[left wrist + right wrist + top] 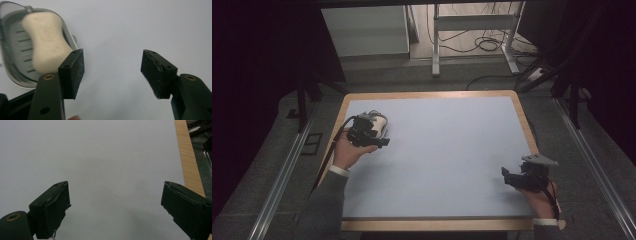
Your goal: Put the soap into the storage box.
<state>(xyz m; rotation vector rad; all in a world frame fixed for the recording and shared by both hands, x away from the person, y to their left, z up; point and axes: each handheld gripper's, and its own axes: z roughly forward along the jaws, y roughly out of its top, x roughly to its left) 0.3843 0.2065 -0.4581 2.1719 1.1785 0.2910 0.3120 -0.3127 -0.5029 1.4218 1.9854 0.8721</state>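
**One soap bar, one dish, two grippers**

Your left gripper (112, 72) is released beside the single soap bar (46, 42), which lies in its one dish (15, 50), upper left. Your right gripper (115, 207) gapes, empty. The pale worktop (447, 150) is wood-edged; the room is dim, with floor cables.

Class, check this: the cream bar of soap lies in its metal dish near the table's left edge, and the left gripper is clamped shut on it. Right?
Not quite. The left gripper view shows the left gripper open, with nothing between its jaws; the soap lies free in the dish beside it. The rest holds.
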